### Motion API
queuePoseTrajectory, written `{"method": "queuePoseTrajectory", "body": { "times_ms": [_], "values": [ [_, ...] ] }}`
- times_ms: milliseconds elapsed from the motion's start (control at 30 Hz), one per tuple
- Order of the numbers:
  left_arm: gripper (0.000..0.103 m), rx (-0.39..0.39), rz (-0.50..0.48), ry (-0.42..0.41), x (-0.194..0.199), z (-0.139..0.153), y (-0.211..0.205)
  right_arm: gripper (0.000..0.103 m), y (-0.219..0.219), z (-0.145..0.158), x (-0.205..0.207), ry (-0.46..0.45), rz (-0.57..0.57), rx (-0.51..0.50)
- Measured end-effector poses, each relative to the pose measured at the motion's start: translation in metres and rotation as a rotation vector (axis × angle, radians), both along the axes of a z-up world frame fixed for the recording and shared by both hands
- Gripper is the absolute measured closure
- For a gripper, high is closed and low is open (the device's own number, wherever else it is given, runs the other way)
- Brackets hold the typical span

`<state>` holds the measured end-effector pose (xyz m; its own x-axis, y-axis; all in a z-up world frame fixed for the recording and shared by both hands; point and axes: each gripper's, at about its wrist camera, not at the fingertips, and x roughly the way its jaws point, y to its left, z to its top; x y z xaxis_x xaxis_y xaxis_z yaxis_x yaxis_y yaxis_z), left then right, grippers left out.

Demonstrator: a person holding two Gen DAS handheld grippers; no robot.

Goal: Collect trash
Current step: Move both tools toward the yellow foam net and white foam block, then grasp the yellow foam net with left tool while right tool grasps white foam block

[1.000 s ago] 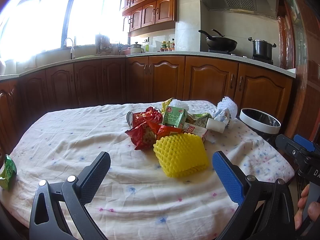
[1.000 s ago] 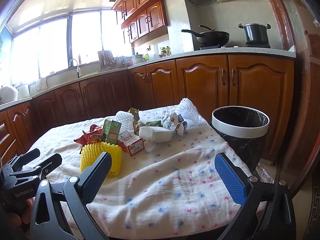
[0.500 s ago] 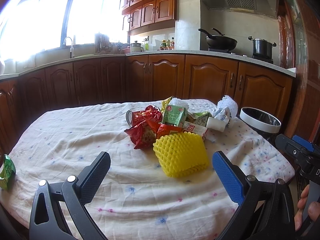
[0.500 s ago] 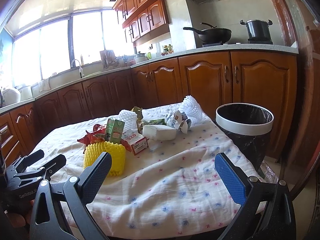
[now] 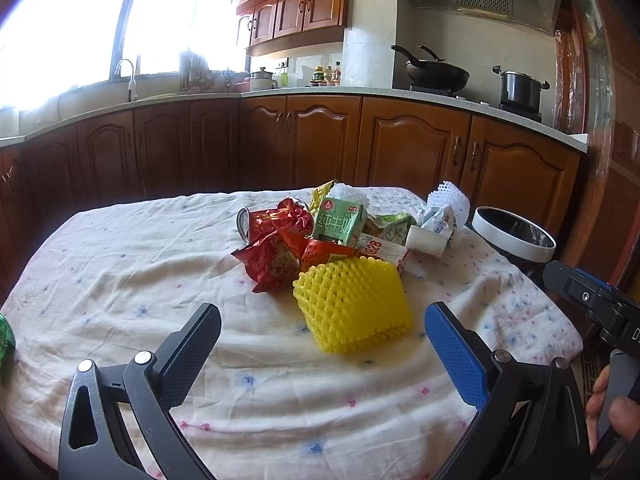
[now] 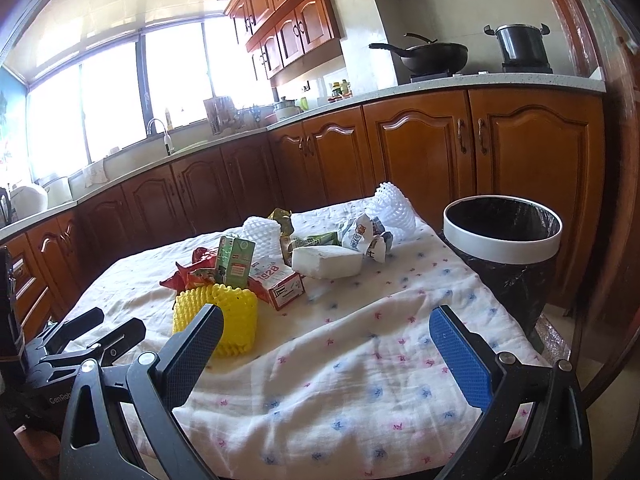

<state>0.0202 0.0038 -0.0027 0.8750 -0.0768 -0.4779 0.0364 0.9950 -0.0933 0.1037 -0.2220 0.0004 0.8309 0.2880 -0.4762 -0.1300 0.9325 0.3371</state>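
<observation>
A heap of trash lies mid-table: a yellow foam net (image 5: 354, 304) (image 6: 216, 314) nearest me, red snack wrappers (image 5: 276, 248), a green milk carton (image 5: 338, 222) (image 6: 234, 254), a white-and-red box (image 6: 278, 282), a white block (image 6: 326, 262) and white foam nets (image 6: 394, 210). My left gripper (image 5: 322, 344) hovers open just short of the yellow net, nothing between its fingers. My right gripper (image 6: 326, 346) is open too, above the table's near right part. The black bin with a white rim (image 5: 514, 234) (image 6: 502, 236) stands beside the table's right edge.
The table wears a white flowered cloth (image 5: 132, 264) (image 6: 360, 340). A green wrapper (image 5: 5, 338) sits at its far left edge. Wooden cabinets (image 5: 412, 152) and a counter with a wok (image 5: 436, 70) and pot (image 5: 520, 86) run behind. A hand (image 5: 614, 412) holds the other gripper at right.
The right wrist view has tilted up and edged toward the table; the bin and trash sit slightly lower in frame. The left gripper has barely moved. Both stay open.
</observation>
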Motion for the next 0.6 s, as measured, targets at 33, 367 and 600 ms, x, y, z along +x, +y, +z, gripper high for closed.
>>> {"method": "queuePoseTrajectory", "body": {
  "times_ms": [33,367,600],
  "values": [
    [0.001,-0.003,-0.001,0.007,0.003,0.0,0.001,0.0,-0.001,-0.001,0.002,0.005,0.004,0.008],
    [0.001,-0.036,-0.026,0.088,0.041,-0.004,0.005,0.0,-0.001,-0.009,0.032,0.068,0.04,0.068],
    [0.002,-0.082,-0.048,0.154,0.073,-0.01,0.011,0.014,-0.001,-0.018,0.071,0.143,0.074,0.145]
  ]
}}
